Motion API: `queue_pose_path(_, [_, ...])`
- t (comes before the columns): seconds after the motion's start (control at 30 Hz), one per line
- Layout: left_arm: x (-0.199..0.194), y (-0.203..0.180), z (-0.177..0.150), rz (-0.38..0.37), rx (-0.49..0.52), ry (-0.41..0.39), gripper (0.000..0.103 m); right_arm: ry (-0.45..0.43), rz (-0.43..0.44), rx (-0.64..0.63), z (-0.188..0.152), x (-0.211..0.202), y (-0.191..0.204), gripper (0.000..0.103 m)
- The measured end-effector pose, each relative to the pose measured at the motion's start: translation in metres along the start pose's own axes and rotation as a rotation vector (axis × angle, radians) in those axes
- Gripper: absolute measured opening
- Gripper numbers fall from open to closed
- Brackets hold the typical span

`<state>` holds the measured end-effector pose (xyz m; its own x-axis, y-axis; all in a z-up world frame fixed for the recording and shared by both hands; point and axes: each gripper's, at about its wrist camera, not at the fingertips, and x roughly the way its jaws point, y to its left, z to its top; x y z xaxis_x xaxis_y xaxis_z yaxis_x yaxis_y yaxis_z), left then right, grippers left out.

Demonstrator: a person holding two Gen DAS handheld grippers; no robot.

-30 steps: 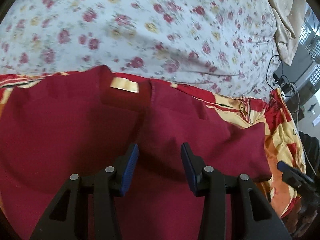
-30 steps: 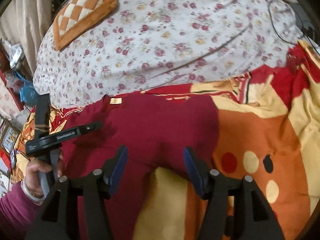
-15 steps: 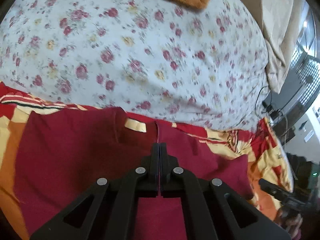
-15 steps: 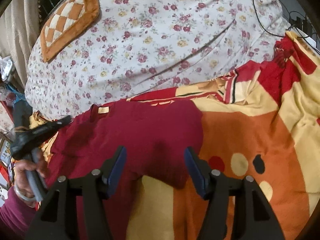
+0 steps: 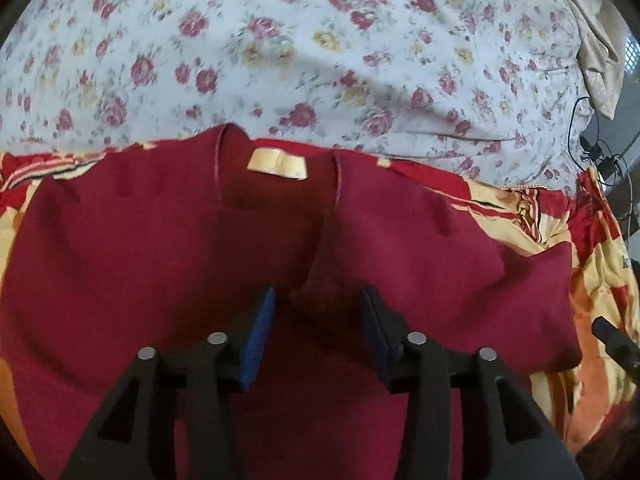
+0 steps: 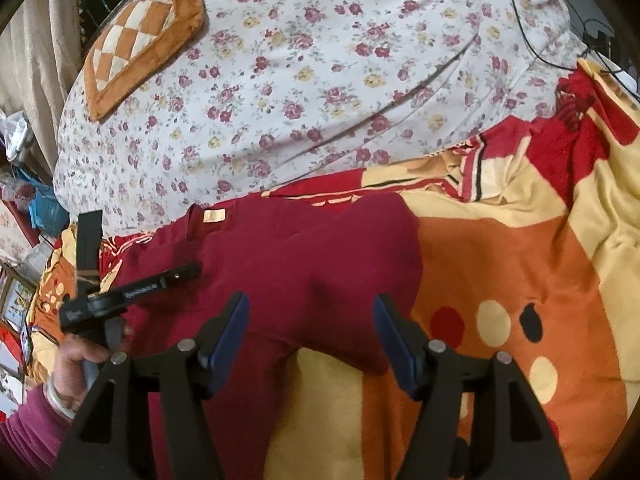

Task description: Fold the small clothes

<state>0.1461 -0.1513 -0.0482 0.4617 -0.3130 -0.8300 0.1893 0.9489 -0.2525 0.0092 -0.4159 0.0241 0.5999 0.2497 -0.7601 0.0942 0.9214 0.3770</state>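
Observation:
A small dark red garment (image 5: 132, 264) lies spread on the bed, neckline and cream label (image 5: 277, 163) at its far edge. It also shows in the right wrist view (image 6: 304, 264). My left gripper (image 5: 318, 314) is open just above the garment's middle, a raised fold between its blue pads. It appears from the side in the right wrist view (image 6: 192, 270). My right gripper (image 6: 310, 322) is open and empty over the garment's right lower edge.
The garment rests on a red, orange and cream blanket (image 6: 512, 280). Beyond it lies a white floral sheet (image 6: 320, 80) with an orange checked cushion (image 6: 140, 36). Black cables (image 5: 592, 152) hang at the bed's right edge.
My left gripper, shut half a second ago, has opened and moved closer to the garment. My right gripper has stayed open and barely moved.

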Motion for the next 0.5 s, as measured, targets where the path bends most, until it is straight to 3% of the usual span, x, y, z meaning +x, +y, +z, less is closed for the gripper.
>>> queue_pose_path(0.07, [0.001, -0.005, 0.0, -0.052, -0.01, 0.002, 0.034, -0.003, 0.003, 0.02, 0.0, 0.001, -0.005, 0.069])
queue_pose_path(0.13, [0.004, -0.006, 0.002, -0.128, -0.025, 0.016, 0.001, -0.005, 0.004, 0.042, 0.0, 0.001, -0.01, 0.069])
queue_pose_path(0.17, [0.007, -0.005, 0.003, -0.157, -0.034, 0.037, 0.001, -0.006, 0.007, 0.052, 0.001, 0.001, -0.011, 0.069])
queue_pose_path(0.27, [-0.009, 0.004, 0.006, -0.193, -0.058, -0.013, 0.0, -0.018, 0.008, 0.062, 0.001, -0.002, -0.013, 0.069])
queue_pose_path(0.4, [-0.066, 0.035, 0.019, -0.166, -0.078, -0.167, 0.0, -0.046, -0.014, 0.045, 0.006, -0.009, -0.013, 0.069])
queue_pose_path(0.5, [-0.096, 0.07, 0.023, -0.122, -0.119, -0.24, 0.0, -0.049, -0.019, 0.061, 0.013, -0.006, -0.015, 0.071])
